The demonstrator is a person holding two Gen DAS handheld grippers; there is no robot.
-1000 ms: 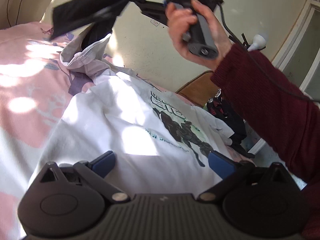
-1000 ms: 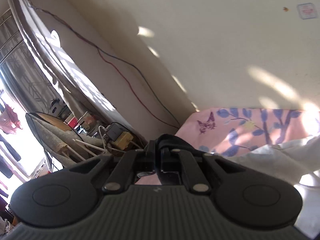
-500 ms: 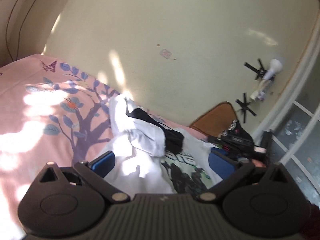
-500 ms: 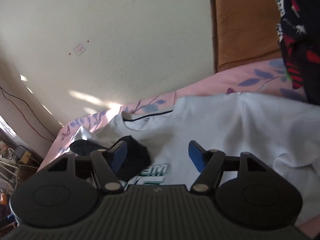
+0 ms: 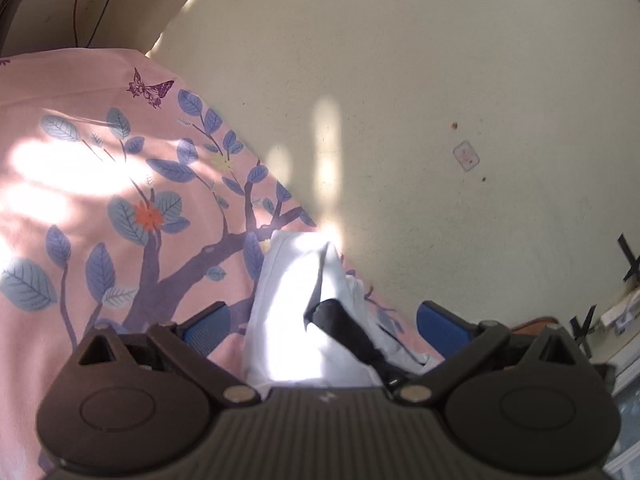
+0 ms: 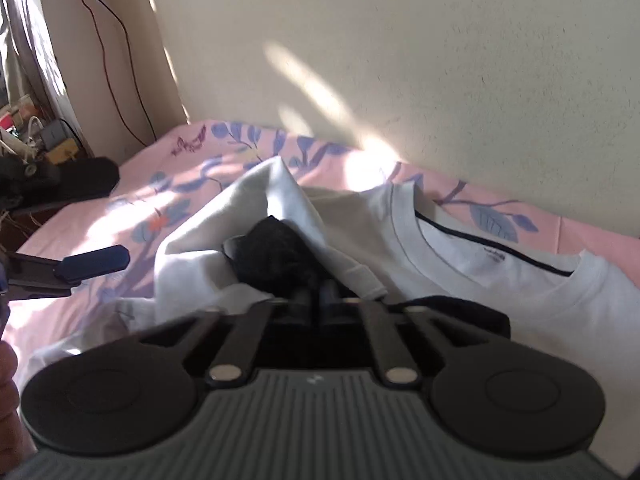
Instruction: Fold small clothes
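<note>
A white T-shirt [image 6: 520, 292] lies on the pink flowered bedsheet [image 6: 132, 216], its near sleeve bunched up into a peak [image 6: 276, 200]. A small black garment [image 6: 276, 256] sits crumpled in that fold. My right gripper [image 6: 316, 300] is shut, its fingers pinched together on the black garment's near edge. In the left wrist view the same white fold [image 5: 288, 312] and black garment [image 5: 344, 332] lie between the blue pads of my left gripper [image 5: 324, 328], which is open and touches nothing. One left-gripper blue fingertip [image 6: 96, 262] shows at the left of the right wrist view.
The bed runs along a cream wall [image 5: 400, 100] directly behind the clothes. Cables [image 6: 116, 32] hang in the corner at left, above clutter [image 6: 44, 140] on the floor beside the bed. Part of a hand [image 6: 8, 384] shows at the left edge.
The right gripper dropped the black garment onto the shirt, opened wide, came down and closed on it again. The left gripper swung left along the bed toward the bunched sleeve.
</note>
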